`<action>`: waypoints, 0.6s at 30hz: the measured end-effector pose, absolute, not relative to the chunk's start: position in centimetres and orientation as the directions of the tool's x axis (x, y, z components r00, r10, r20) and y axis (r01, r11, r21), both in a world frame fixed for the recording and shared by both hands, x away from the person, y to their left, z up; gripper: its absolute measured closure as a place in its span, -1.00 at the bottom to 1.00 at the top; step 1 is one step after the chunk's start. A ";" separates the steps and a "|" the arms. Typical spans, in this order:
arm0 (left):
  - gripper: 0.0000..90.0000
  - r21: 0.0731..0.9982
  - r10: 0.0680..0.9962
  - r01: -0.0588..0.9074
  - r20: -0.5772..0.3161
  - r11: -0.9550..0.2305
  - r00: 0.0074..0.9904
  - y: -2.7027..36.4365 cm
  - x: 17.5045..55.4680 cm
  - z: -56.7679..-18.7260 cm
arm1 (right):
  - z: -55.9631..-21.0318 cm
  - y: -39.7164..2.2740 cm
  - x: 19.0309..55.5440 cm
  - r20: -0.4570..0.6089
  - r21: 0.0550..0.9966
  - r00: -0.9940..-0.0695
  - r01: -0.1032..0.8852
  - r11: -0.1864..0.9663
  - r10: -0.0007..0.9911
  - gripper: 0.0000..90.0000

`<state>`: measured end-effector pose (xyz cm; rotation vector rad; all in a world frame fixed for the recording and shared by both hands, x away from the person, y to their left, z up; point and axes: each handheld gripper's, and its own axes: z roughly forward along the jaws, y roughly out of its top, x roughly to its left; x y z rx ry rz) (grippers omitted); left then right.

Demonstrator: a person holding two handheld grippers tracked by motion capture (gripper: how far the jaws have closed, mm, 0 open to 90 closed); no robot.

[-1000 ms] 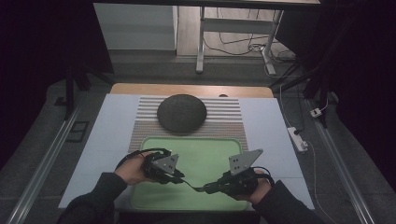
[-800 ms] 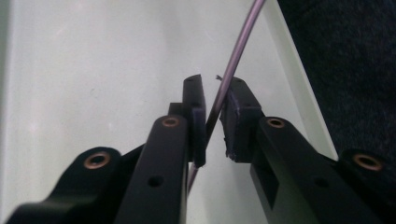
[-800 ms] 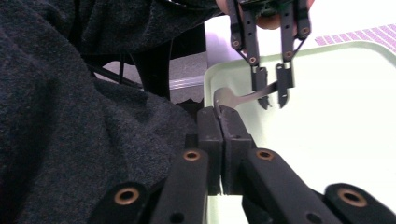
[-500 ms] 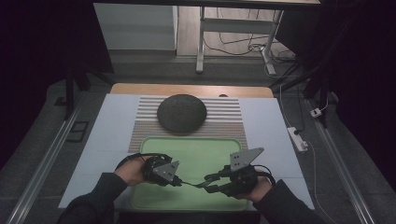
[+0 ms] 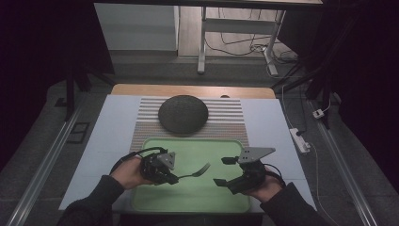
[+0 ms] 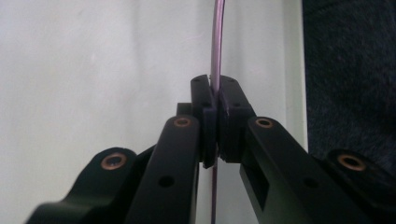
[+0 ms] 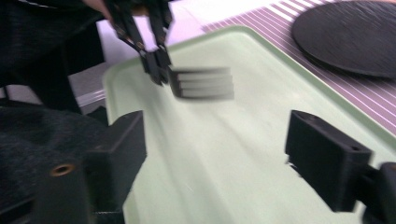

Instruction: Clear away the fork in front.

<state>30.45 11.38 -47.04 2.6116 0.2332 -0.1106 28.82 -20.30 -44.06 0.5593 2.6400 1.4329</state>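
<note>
**Fork held over the green tray, second hand-held gripper waiting wide**

We start with the pale, light-grey worktop (image 5: 113,136), which carries a striped placemat (image 5: 230,120) and, on it, a round dark-grey dish lying upside down (image 5: 183,113). Nearer the person sits a flat, light-green plastic tray (image 5: 197,197), which we judge to be the working area, since both tools hang above it.

The left hand-held gripper (image 5: 175,179) is clenched on the handle of a slim metal fork (image 5: 200,170), tines pointing toward the other hand, probably for a handover. The right hand-held gripper (image 5: 225,171) stands released, jaws well apart, near the tines but not touching.

The left gripper view shows the grip itself: the fork's thin edge pinched between the pads. The right gripper view shows the tines broadside, blurred.
</note>
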 end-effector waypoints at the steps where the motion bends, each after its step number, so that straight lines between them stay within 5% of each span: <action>1: 0.91 0.478 0.168 0.212 -0.133 -0.853 0.977 11.5 30.5 -47.0 | -44.1 -20.5 28.8 0.095 0.821 -0.920 0.288 0.492 0.379 -0.61; 9: 0.91 0.427 0.376 0.428 -0.205 -0.796 0.904 12.6 31.1 -47.1 | -44.5 -22.1 27.6 0.020 0.796 -0.865 0.317 0.515 0.502 -0.91; 18: 0.91 0.408 0.573 0.613 -0.232 -0.676 0.786 14.1 30.8 -47.2 | -45.0 -24.0 26.3 -0.055 0.794 -0.809 0.319 0.517 0.585 -0.99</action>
